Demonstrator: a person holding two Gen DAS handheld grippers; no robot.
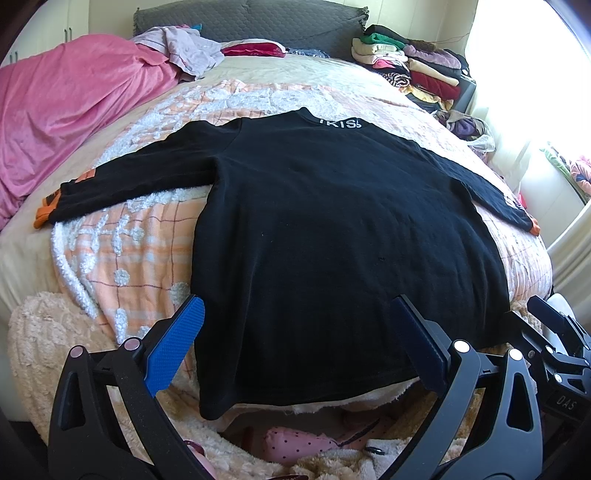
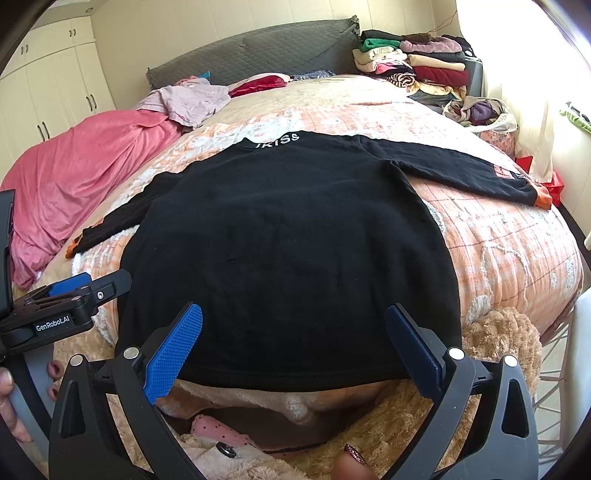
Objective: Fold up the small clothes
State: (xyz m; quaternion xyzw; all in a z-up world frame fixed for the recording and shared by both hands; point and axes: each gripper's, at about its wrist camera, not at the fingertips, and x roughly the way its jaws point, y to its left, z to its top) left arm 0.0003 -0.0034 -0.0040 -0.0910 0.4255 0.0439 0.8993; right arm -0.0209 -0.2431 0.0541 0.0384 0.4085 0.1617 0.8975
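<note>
A black long-sleeved top (image 1: 332,229) lies spread flat on the bed, back up, with white letters at the collar (image 1: 340,123) and orange cuffs on both outstretched sleeves. It also shows in the right wrist view (image 2: 280,243). My left gripper (image 1: 299,310) is open and empty, hovering over the hem near the foot of the bed. My right gripper (image 2: 295,317) is open and empty over the hem too. The right gripper shows at the right edge of the left wrist view (image 1: 554,332); the left gripper shows at the left of the right wrist view (image 2: 74,295).
The bed carries an orange-and-white checked blanket (image 1: 140,258). A pink sheet (image 1: 74,110) is bunched at the left. A stack of folded clothes (image 1: 413,62) stands at the far right by the grey headboard (image 1: 251,22). A pink dotted garment (image 1: 295,443) and fluffy beige throw (image 2: 498,332) lie at the foot.
</note>
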